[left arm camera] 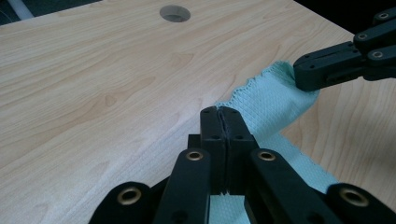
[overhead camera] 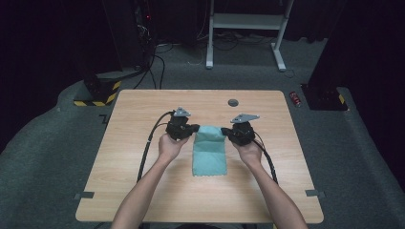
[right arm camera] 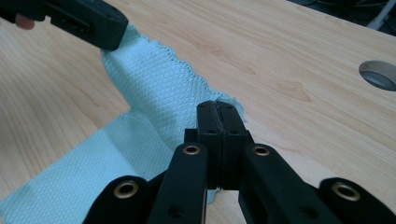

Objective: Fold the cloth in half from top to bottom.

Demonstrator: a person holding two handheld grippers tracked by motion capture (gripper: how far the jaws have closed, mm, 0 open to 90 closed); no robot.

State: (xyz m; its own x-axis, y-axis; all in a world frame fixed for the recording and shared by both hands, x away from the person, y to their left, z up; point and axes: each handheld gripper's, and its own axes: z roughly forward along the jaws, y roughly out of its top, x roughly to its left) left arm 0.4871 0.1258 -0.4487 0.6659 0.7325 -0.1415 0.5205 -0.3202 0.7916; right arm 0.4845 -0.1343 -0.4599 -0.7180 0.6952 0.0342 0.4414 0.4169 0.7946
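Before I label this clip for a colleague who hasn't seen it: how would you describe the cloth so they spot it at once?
On the light wooden table, look at the middle, between the person's two black grippers. The cloth lies there, its far edge lifted, one corner pinched by the left gripper, the other by the right gripper. It is the only pale teal, waffle-textured thing.

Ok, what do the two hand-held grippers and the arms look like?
Both are black: the left hand-held gripper and the right hand-held gripper each have linked jaws with brass-ringed pivot holes, a grey three-cornered plate on top and a trailing black cable. The forearms are bare, no sleeves showing.
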